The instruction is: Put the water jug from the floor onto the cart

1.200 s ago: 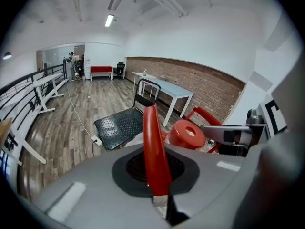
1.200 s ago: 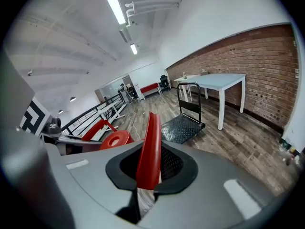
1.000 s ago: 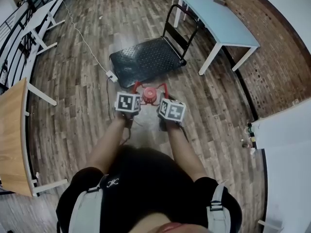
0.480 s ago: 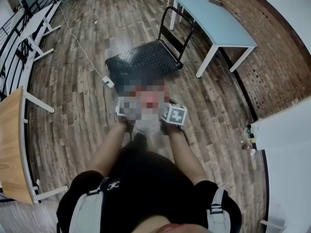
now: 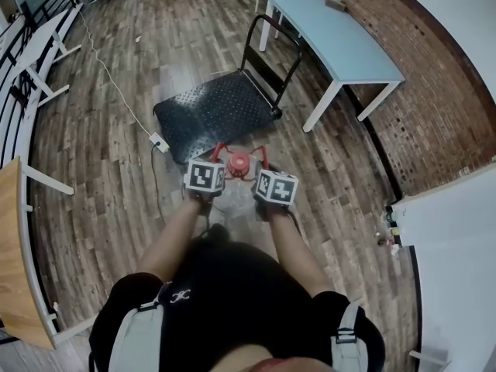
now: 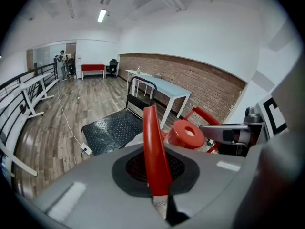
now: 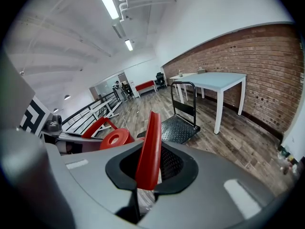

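Note:
The water jug, of which I see mainly its red cap and red carrying handles, hangs between my two grippers just short of the black platform cart. My left gripper is shut on the jug's left red handle; the cap sits just beyond it. My right gripper is shut on the right red handle, with the cap to its left. The cart's deck lies bare ahead, its push handle at the far end. The jug's clear body is mostly hidden.
A pale blue table stands right of the cart, next to the brick wall. A white power strip with its cable lies on the wooden floor left of the cart. White desks and a wooden desk line the left side.
Both grippers have carried the jug forward toward the cart and slightly lower. The cart's near edge now lies just beyond the jug.

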Tool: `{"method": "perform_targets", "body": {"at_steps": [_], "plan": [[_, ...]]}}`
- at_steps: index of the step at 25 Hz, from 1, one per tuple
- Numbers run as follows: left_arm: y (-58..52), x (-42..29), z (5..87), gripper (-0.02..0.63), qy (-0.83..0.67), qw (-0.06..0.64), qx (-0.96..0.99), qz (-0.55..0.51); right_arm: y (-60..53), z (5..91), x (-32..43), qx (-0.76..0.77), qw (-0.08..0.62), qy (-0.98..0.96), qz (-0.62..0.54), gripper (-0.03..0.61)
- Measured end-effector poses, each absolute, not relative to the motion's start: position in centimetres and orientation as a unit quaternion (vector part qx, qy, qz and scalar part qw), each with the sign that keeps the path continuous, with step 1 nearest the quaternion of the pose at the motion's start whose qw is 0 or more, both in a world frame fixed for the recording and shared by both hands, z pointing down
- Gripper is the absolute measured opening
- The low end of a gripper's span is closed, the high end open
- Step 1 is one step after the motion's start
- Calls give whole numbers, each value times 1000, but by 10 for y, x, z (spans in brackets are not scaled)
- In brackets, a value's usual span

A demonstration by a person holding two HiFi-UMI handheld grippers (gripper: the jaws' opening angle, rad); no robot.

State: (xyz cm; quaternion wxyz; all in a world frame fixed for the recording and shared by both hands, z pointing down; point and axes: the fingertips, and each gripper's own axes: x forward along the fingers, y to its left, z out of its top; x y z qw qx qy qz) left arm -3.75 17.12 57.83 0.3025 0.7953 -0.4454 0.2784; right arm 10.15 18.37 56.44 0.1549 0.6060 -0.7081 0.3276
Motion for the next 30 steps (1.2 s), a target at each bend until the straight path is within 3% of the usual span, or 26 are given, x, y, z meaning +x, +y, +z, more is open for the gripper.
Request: {"method": "perform_targets", "body": {"at_steps": [30], "plan": [[-140, -36, 612, 2, -458, 310, 782, 286, -130, 604, 103, 567, 168, -722, 358, 52]]}}
